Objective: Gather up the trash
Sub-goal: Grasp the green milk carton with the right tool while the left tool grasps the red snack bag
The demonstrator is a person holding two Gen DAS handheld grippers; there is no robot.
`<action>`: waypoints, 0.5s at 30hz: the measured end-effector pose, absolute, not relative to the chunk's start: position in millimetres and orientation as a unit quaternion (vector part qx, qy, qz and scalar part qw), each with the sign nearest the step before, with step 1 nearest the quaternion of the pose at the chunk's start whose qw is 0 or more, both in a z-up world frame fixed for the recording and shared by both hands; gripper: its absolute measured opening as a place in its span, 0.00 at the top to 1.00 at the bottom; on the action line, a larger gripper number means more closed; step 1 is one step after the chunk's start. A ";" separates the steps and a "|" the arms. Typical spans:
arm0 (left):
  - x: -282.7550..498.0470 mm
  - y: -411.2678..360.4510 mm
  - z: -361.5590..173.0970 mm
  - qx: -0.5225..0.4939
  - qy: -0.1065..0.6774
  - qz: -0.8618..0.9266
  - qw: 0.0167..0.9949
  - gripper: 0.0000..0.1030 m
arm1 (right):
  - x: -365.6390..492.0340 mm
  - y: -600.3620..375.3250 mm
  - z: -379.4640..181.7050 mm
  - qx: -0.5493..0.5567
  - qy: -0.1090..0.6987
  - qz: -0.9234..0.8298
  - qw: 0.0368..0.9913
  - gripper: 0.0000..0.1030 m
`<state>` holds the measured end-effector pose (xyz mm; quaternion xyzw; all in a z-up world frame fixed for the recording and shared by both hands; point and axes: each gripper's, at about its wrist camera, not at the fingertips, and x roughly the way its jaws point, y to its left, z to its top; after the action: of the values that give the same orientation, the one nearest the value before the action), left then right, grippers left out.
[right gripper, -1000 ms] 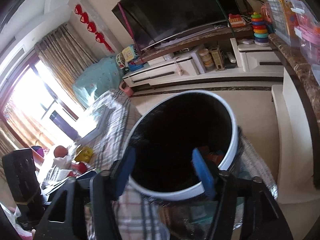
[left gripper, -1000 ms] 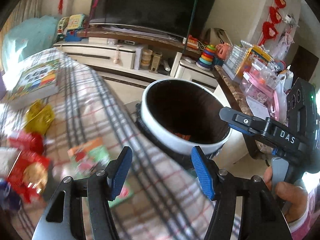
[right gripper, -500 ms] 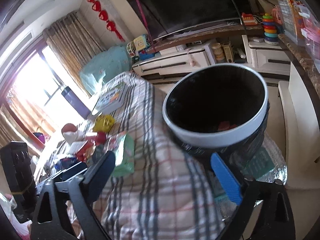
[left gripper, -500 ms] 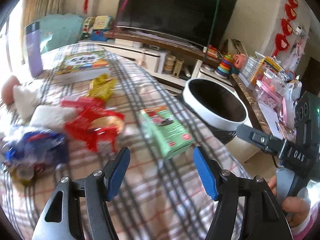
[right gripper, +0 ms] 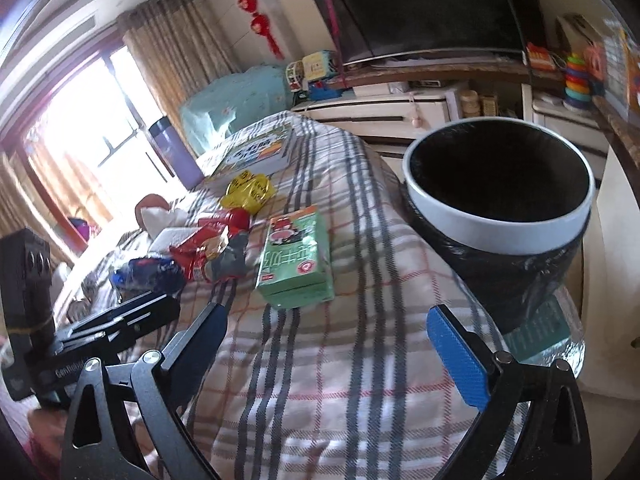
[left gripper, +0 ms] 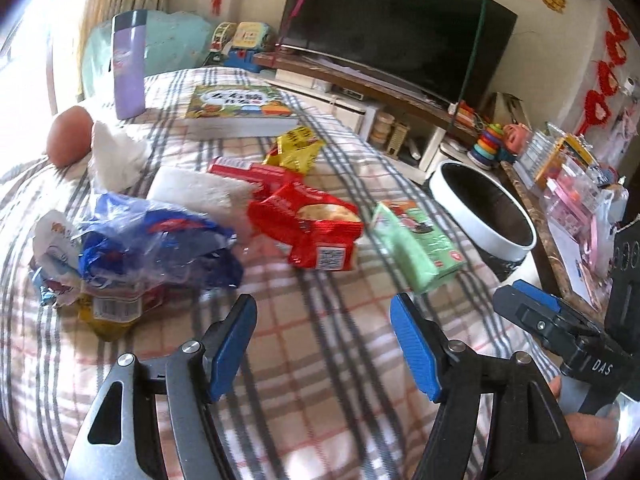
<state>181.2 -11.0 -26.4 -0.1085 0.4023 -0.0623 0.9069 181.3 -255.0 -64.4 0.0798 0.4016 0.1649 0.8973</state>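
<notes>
A white-rimmed trash bin with a black liner stands beside the plaid-covered table; it also shows in the right wrist view. Trash lies on the cloth: a green carton, a red snack wrapper, a yellow wrapper, a blue plastic bag and white tissue. My left gripper is open and empty above the cloth, short of the wrappers. My right gripper is open and empty, between the carton and the bin.
A book, a purple bottle and a brown round object are at the table's far end. A TV and a cabinet with toys stand behind. A cluttered counter is right of the bin.
Both grippers have pulled back from over the bin toward the table. The left view has swung left onto the pile of wrappers. Both stay open and empty.
</notes>
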 end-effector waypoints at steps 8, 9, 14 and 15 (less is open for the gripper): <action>198.8 -5.7 -30.4 -0.123 0.413 -0.067 0.900 0.33 | 186.8 -242.9 -69.6 0.059 0.388 0.163 0.905 0.02; 202.5 -6.6 -31.1 -0.123 0.414 -0.068 0.899 0.33 | 189.0 -240.9 -70.5 0.055 0.391 0.166 0.903 0.02; 224.5 -5.6 -38.0 -0.122 0.415 -0.065 0.899 0.33 | 204.3 -234.7 -77.6 0.057 0.420 0.186 0.886 0.04; 228.1 -6.0 -41.2 -0.121 0.417 -0.064 0.898 0.33 | 207.5 -234.7 -78.6 0.060 0.423 0.190 0.884 0.06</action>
<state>228.1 -6.0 -41.2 -0.1214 0.4170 -0.0639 0.8985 207.5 -234.7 -78.6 0.0597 0.4231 0.1896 0.8840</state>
